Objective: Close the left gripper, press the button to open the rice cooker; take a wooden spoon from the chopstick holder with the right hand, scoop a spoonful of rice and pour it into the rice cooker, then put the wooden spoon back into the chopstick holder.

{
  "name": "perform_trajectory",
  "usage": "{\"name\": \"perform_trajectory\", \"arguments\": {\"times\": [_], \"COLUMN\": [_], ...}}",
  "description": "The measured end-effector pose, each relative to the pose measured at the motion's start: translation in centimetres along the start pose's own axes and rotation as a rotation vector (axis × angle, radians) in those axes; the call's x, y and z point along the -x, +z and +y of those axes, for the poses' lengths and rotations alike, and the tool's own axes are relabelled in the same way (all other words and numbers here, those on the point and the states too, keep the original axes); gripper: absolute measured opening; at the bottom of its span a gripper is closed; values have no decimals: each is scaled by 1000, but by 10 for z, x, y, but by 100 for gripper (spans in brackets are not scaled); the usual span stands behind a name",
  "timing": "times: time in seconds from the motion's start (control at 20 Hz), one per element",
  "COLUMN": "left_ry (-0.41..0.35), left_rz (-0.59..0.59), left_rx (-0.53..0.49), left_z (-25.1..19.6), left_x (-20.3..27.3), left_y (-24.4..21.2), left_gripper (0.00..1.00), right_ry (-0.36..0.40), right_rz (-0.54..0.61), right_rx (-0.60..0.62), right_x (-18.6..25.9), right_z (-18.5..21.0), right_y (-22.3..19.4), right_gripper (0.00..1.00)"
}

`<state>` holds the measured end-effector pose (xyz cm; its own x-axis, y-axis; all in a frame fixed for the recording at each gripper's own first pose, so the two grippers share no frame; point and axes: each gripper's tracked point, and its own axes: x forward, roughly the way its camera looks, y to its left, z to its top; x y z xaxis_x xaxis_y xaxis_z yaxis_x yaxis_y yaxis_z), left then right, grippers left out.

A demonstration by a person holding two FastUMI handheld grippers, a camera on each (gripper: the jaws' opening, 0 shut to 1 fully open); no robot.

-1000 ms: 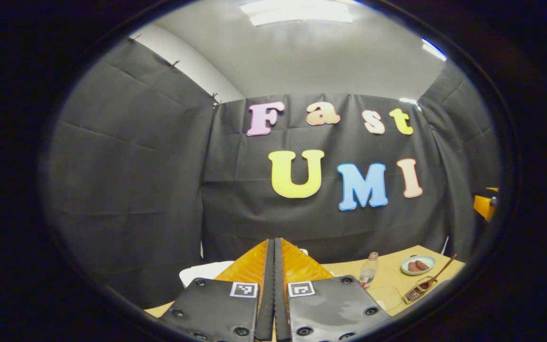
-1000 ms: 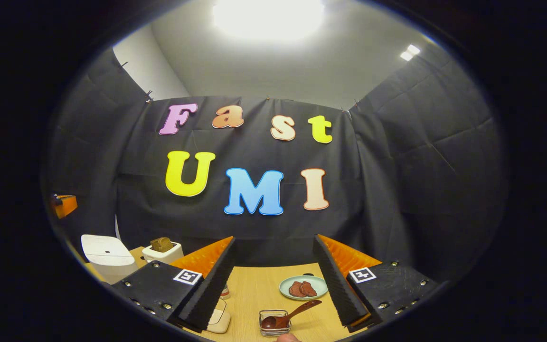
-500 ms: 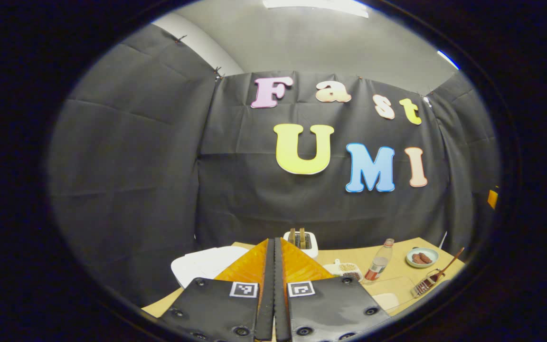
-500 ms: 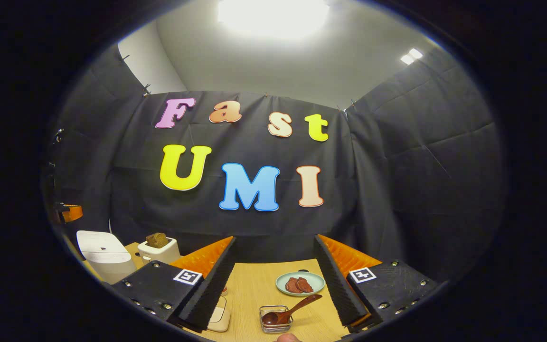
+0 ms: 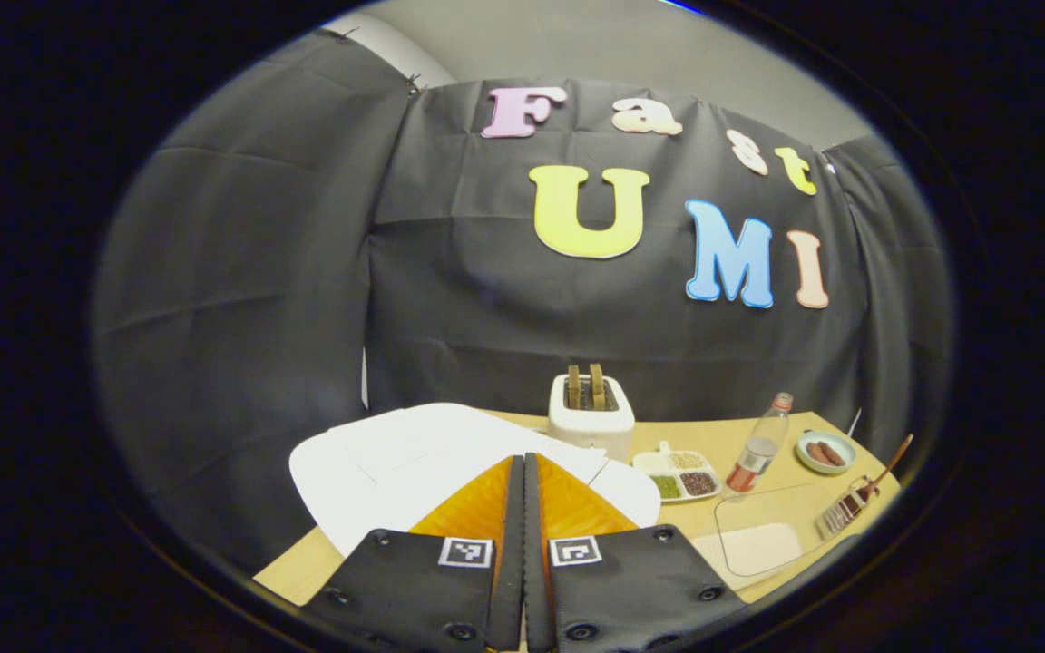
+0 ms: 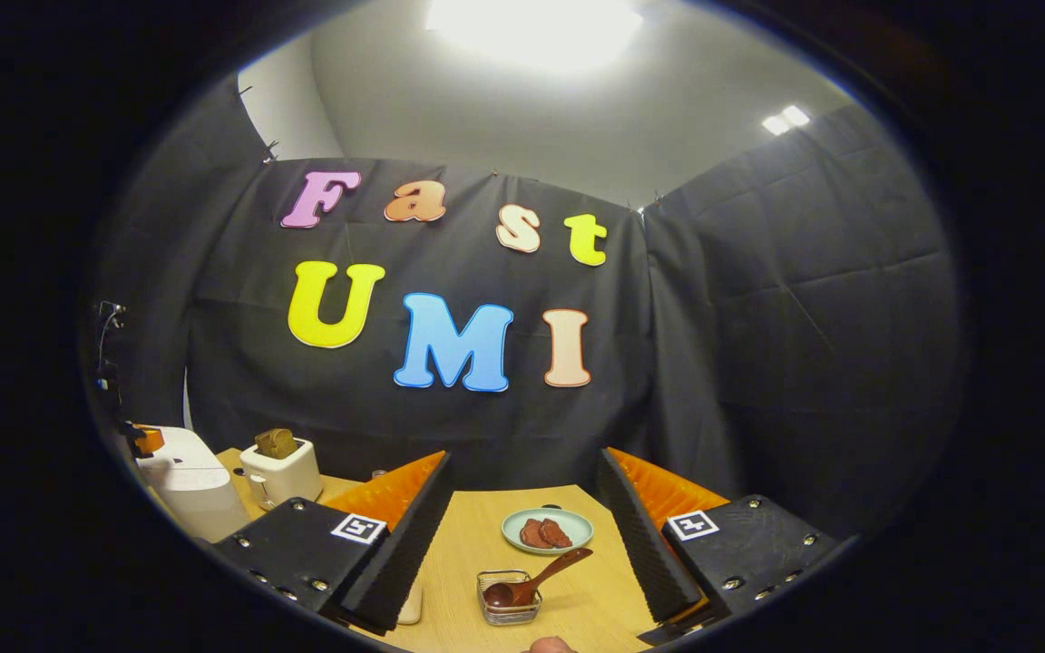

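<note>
L gripper [image 5: 523, 467] is closed, its 2 fingers pressed flat together w/ nothing between, aimed forward & a bit down over the white rice cooker [image 5: 414, 458]. Cooker lid is down; tips sit above its near edge, contact can't be told. In the right gripper view the cooker [image 6: 185, 481] stands at far left w/ an orange bit of the other gripper at its top.

R gripper [image 6: 522, 494] is wide open & empty, held level above the table [image 6: 486, 535], pointing toward the back wall.

Wooden spoon [image 6: 536, 580] rests in the wire chopstick holder [image 6: 509, 599], bowl down inside it, handle leaning up & to the right toward the plate; long axis diagonal. In the left gripper view the spoon [image 5: 881, 472] & holder [image 5: 840, 517] are at far right, handle tilted up-right.

Containers: toaster [image 5: 590, 417] w/ 2 bread slices upright in its slots; divided tray [image 5: 677, 472] w/ grains per compartment, which one is rice can't be told; green plate [image 6: 545, 529] w/ brown pieces; bottle [image 5: 756, 444] upright btw tray & plate.
</note>
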<state>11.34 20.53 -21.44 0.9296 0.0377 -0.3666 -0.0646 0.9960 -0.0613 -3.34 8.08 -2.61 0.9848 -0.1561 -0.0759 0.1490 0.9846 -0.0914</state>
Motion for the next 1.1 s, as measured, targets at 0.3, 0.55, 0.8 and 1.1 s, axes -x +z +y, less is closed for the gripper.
{"name": "perform_trajectory", "arguments": {"times": [0.3,0.55,0.8,1.1], "left_ry": [14,28,91,176], "left_rz": [49,55,-42,-208], "left_rx": [12,-49,-101,-145], "left_z": [11,10,15,19], "left_x": [-12,-12,-6,26], "left_y": [-25,-27,19,87], "left_gripper": [10,9,7,10], "right_ry": [-4,11,35,75], "right_rz": [-5,2,-4,0], "right_rx": [33,26,26,-2], "right_x": [4,-1,-9,-29], "right_z": [1,-1,-9,-22], "right_y": [3,2,2,-4], "right_gripper": [97,97,97,97]}}
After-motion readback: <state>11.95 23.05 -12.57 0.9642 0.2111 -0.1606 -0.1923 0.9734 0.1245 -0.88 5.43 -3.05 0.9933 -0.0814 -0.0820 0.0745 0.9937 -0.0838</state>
